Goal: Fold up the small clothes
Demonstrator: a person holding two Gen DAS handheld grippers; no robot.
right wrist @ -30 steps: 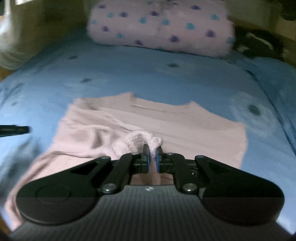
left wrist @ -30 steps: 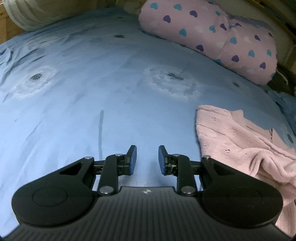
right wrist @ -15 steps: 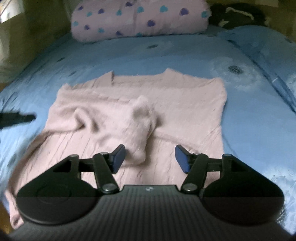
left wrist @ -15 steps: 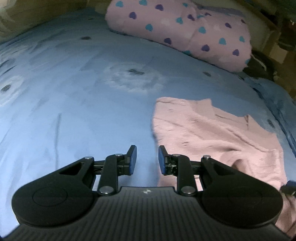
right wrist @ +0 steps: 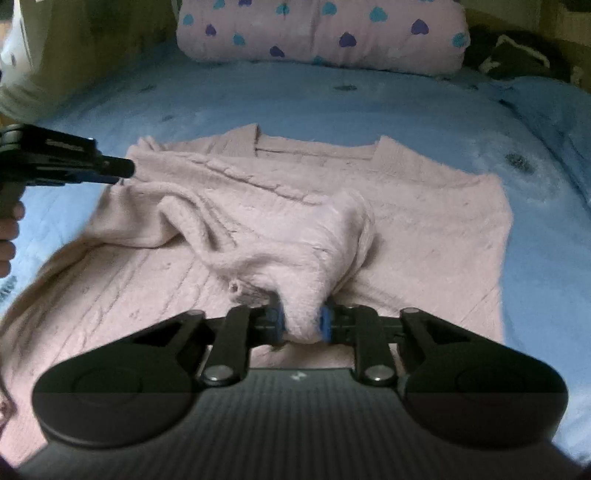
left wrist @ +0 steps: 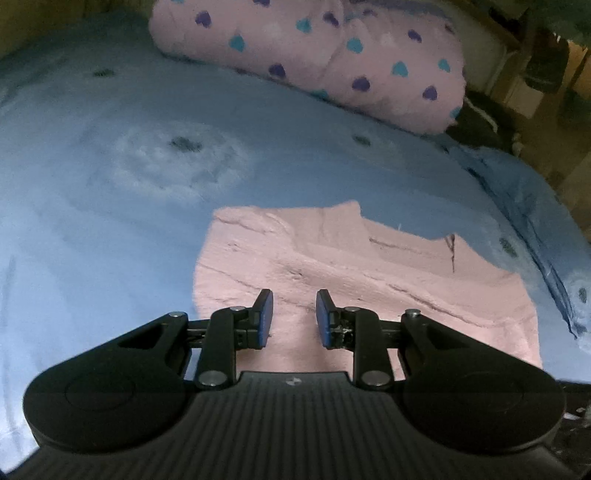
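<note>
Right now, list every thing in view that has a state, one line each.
Pink sweater: spread flat on the bed, one sleeve folded across and bunched.
Sleeve: end pinched between the right gripper's pads.
Right gripper: jaws closing on the sleeve.
Left gripper: open, nothing between the pads, over the sweater.
Pillow: lying at the head of the bed.

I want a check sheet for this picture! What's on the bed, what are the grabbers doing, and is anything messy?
Surface: blue bedsheet with pale flower prints.
Job's things: pink sweater lying flat, one sleeve bunched across its middle.
Clutter: heart-print pillow at the far end.
Grippers: right gripper closing, sleeve fabric between its pads; left gripper open over the sweater's edge, holding nothing.
Cables: white cord beside the pillow.
Surroundings: dim; dark items behind the bed, unclear.
</note>
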